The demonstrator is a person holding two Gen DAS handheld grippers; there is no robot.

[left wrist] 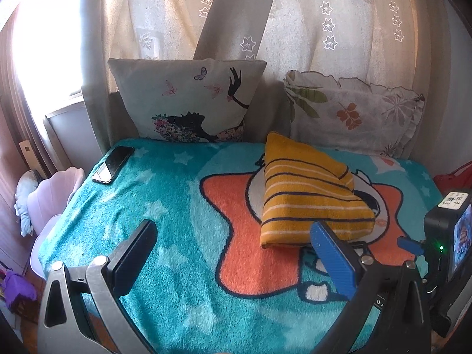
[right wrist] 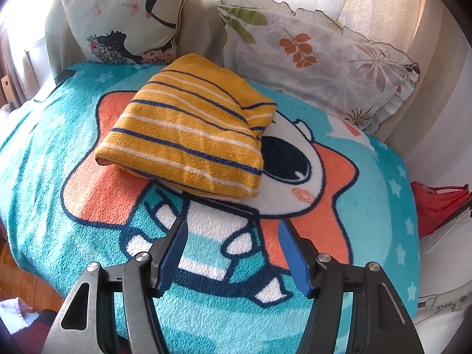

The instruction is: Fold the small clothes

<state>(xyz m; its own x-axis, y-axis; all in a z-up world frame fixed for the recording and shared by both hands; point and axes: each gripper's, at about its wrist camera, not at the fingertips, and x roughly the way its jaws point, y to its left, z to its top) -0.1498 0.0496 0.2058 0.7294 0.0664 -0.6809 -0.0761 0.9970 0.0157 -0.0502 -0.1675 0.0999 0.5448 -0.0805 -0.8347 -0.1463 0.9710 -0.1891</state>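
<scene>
Yellow striped garment [right wrist: 188, 129] folded into a thick packet, lying on the teal cartoon blanket [right wrist: 44, 153] of the bed, over the orange star print. No contact with either gripper.

Right gripper [right wrist: 233, 253]: fingers spread wide, holding nothing. From the right wrist view, garment dead ahead at 12 o'clock, slightly toward 11, near but apart from the tips, a strip of blanket between. Long axis of the packet running roughly 10 to 4 o'clock across that view; near hem facing the fingers, rounded fold edge at 9 o'clock, looser layered corner at 2 o'clock.

Left gripper [left wrist: 233, 242]: fingers also spread wide, empty. From the left wrist view, garment off at about 1 o'clock, its near corner just behind the blue right-hand finger [left wrist: 332, 253]; whether touching, cannot tell. Black left-hand finger well clear of it over bare blanket.

Judgement: right gripper better lined up, garment centred between its fingers; left would need a shift toward 2 o'clock to square up. Fold looks largely done; likely remaining step a final tidy or setting aside.

Also noted: phone [left wrist: 113, 163] at 10 o'clock on the blanket, well apart from the garment; two pillows [right wrist: 124, 20] propped against the curtain [left wrist: 183, 8] at the far end.
</scene>
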